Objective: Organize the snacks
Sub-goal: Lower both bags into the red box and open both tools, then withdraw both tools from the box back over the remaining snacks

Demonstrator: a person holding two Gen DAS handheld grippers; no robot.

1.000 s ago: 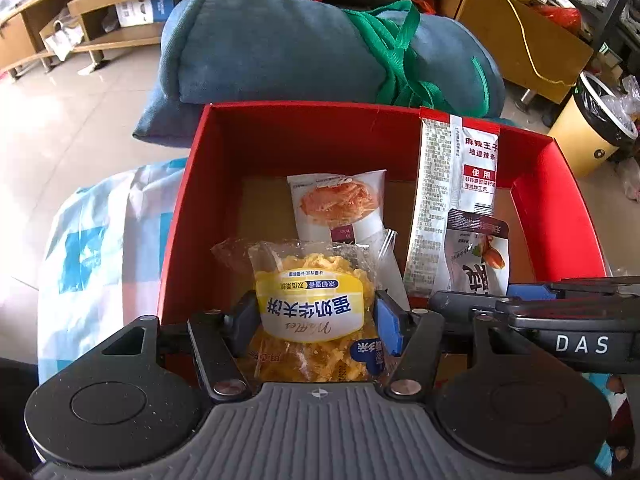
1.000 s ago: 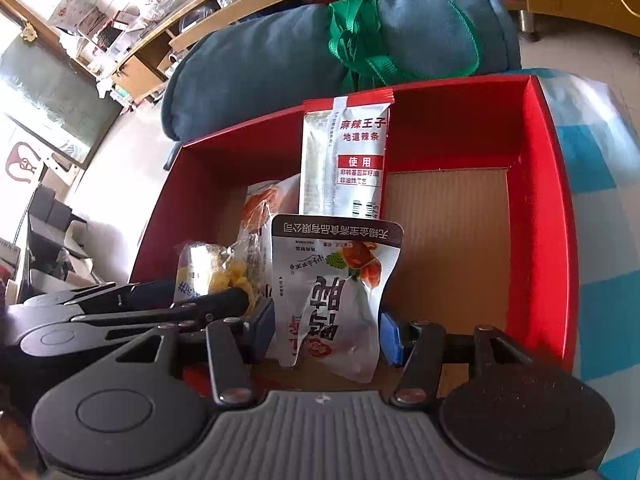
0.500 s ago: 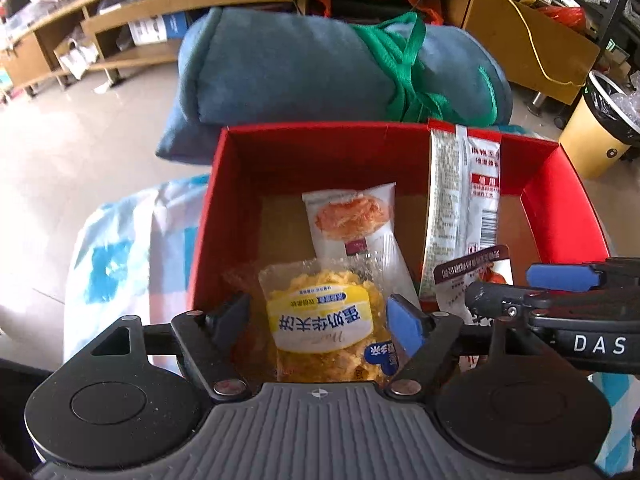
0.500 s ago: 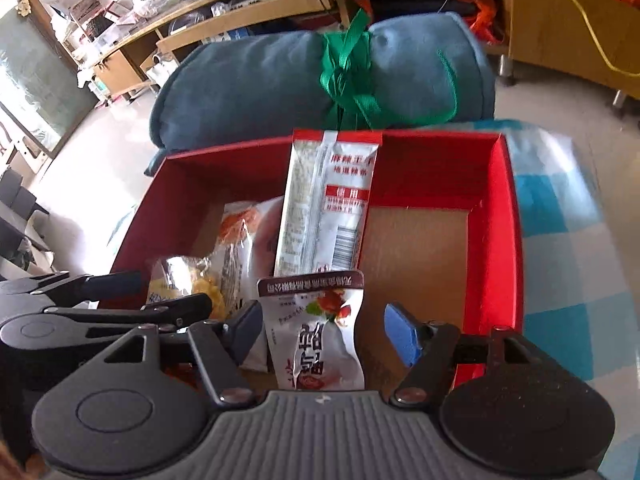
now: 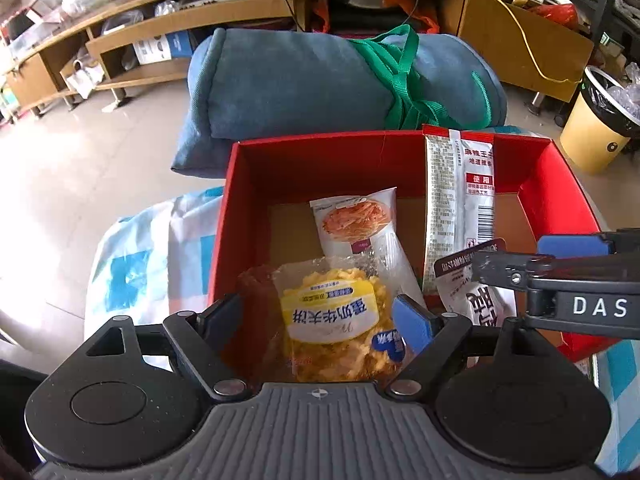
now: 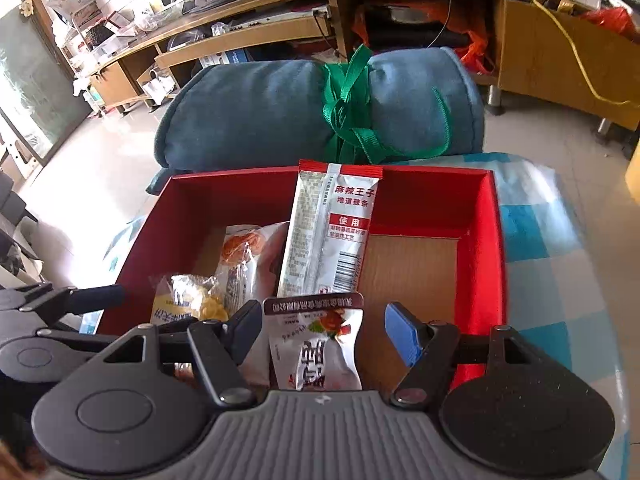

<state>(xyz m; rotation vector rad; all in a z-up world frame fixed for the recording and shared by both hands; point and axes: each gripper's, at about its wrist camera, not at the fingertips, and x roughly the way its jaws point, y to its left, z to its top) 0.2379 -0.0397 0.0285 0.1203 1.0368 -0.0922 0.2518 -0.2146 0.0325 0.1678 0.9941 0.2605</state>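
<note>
My left gripper [image 5: 318, 322] stands well open over the near left corner of the red box [image 5: 256, 160]; its jaws have just been opening, and the yellow snack bag [image 5: 340, 320] sits loose between them, neither pad pressing on it. My right gripper [image 6: 322, 330] is about half open, its jaws also just opened, with the small white pouch [image 6: 316, 344] upright between the fingers and free of both.

Inside the box, a packet with orange strips pictured on it [image 5: 356, 224] lies behind the yellow bag, and a tall silver-and-red packet [image 6: 332, 232] leans on the far wall. The right part of the brown cardboard floor [image 6: 412, 268] is bare.

The box rests on a blue-and-white checked cloth [image 6: 544, 240]. Just beyond it lies a rolled blue cushion [image 6: 248, 112] tied with green strap [image 6: 352, 120]. Farther off are pale floor tiles [image 5: 80, 160], low wooden shelving [image 6: 240, 36] along the wall, and a yellow bin [image 5: 592, 128] at far right.
</note>
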